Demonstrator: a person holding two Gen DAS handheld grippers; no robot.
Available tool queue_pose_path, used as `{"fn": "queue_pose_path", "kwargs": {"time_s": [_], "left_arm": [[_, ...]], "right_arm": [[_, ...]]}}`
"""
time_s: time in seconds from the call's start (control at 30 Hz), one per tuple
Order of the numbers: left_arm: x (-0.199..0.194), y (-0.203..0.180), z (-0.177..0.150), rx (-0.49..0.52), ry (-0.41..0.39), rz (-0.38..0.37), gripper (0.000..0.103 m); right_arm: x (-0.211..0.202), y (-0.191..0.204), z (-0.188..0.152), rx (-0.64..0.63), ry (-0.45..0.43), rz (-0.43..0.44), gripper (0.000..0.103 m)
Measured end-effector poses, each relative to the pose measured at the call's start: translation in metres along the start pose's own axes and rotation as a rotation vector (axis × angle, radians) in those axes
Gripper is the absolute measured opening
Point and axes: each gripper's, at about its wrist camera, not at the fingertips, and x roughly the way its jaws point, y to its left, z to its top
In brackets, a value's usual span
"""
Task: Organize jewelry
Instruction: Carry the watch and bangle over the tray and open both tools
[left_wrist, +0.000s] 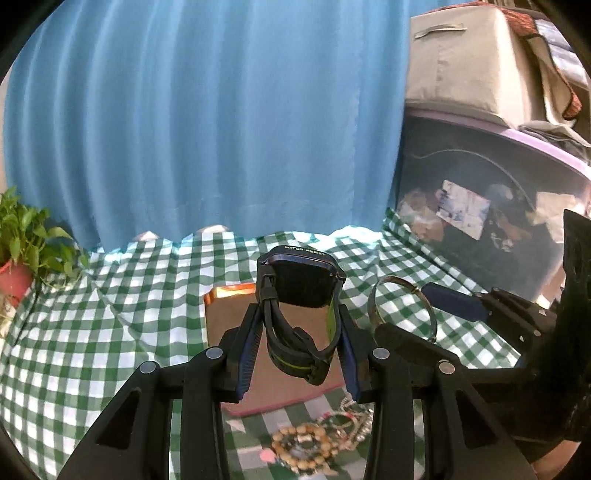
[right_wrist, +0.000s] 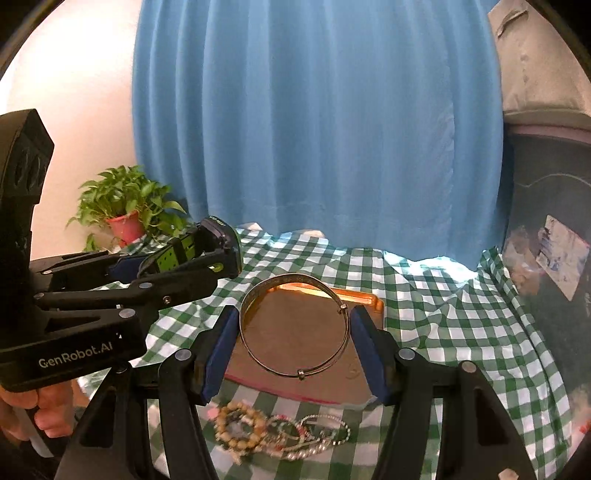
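Observation:
My left gripper (left_wrist: 299, 314) is shut on a black watch (left_wrist: 301, 284) with green trim, holding it by the strap with its face up and away from me. It hangs in the air over a flat brown box (left_wrist: 229, 317). My right gripper (right_wrist: 295, 325) is shut on a thin silver bangle (right_wrist: 301, 373), pads against its two sides, above the same brown box (right_wrist: 332, 384). In the right wrist view the left gripper (right_wrist: 207, 254) with the watch (right_wrist: 221, 229) is at the left. Below both lies a pile of bead bracelets (right_wrist: 243, 428) and chains (right_wrist: 317, 435).
A green-and-white checked cloth (right_wrist: 443, 314) covers the surface. A potted plant (right_wrist: 125, 206) stands at the back left, a blue curtain (right_wrist: 314, 129) hangs behind, and a large clear storage bin (left_wrist: 480, 206) stands at the right. A hand (right_wrist: 37, 413) grips the left tool.

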Motion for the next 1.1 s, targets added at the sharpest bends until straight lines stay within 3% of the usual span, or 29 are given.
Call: {"fn": "queue_pose_path", "kwargs": {"time_s": [0.4, 0.53, 0.63, 1.1], "left_arm": [[0.113, 0.048, -0.023, -0.135, 0.066, 0.013, 0.040], [0.149, 0.062, -0.046, -0.161, 0.146, 0.035, 0.040], [0.173, 0.075, -0.059, -0.196, 0.202, 0.005, 0.040], [0.208, 0.073, -0.067, -0.173, 0.286, 0.042, 0.040]], "right_arm": [[0.115, -0.036, -0.022, 0.045, 0.090, -0.014, 0.058], [0.148, -0.046, -0.050, 0.038, 0.147, -0.029, 0.058], [0.168, -0.052, -0.056, 0.049, 0.196, -0.012, 0.058], [0.200, -0.050, -0.069, 0.036, 0.281, -0.023, 0.058]]}}
